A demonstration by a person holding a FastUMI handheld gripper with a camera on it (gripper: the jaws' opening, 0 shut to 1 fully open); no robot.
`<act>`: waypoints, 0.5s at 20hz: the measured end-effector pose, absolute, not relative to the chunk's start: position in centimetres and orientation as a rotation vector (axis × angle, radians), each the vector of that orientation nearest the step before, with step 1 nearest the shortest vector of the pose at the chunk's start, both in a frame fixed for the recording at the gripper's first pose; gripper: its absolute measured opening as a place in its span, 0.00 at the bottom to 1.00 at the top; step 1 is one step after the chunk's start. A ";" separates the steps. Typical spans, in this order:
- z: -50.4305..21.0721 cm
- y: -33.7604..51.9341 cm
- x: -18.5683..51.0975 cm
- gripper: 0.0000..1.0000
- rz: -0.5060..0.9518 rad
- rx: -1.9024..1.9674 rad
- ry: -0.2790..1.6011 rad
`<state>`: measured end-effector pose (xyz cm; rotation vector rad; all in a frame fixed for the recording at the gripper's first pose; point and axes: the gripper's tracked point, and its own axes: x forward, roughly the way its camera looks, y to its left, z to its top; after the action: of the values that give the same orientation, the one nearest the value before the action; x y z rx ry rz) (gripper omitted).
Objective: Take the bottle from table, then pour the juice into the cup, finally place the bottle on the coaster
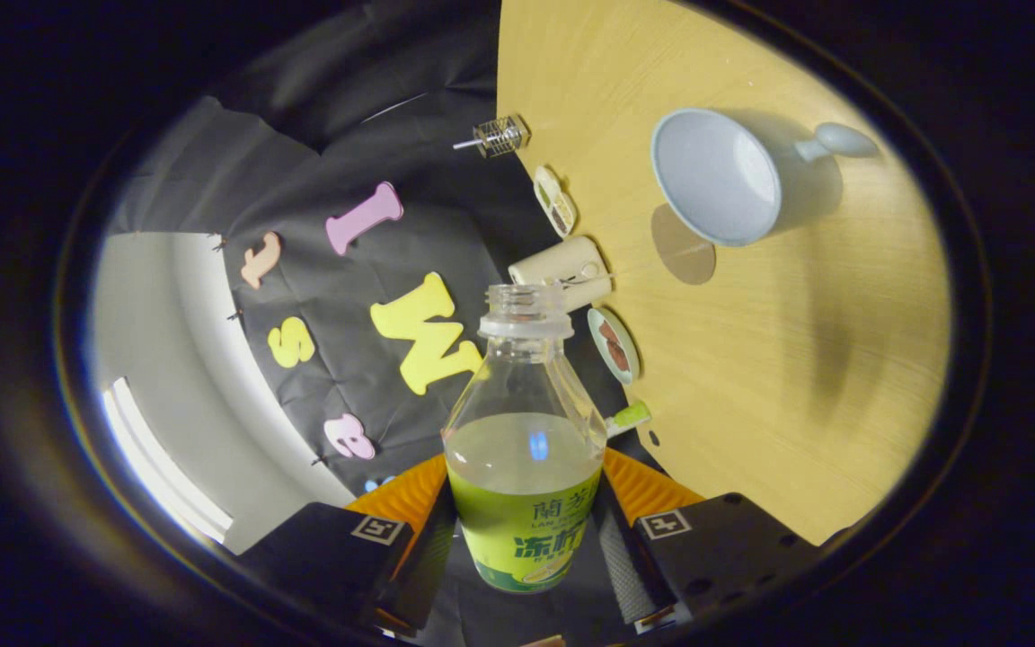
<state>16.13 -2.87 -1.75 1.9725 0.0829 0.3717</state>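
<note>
A clear plastic bottle [525,440] with a green label and no cap sits between my fingers, and my gripper [525,548] is shut on its lower body. Pale juice fills it to about the shoulder. The whole view is rolled, so the wooden table [751,431] stands almost on edge beside the bottle. A pale blue cup [720,175] with a round-knobbed handle rests on the table beyond the bottle's mouth, its inside looking bare. A round translucent coaster [683,244] lies flat on the wood just beside the cup, nearer to the bottle.
Along the table's far edge, by the black cloth wall, stand a small wire cage-like object [499,137], a little dish with food bits [555,201], a cream-coloured cylinder [561,268], a small plate with brown pieces [614,345] and a green item [629,417].
</note>
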 end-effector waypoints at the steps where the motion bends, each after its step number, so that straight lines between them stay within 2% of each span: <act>1: -1.7 -2.8 16.0 0.79 0.374 1.981 0.086; 10: -0.3 -3.7 16.3 0.80 0.414 2.074 0.039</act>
<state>16.27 -3.67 -0.31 2.0735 0.0394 0.4142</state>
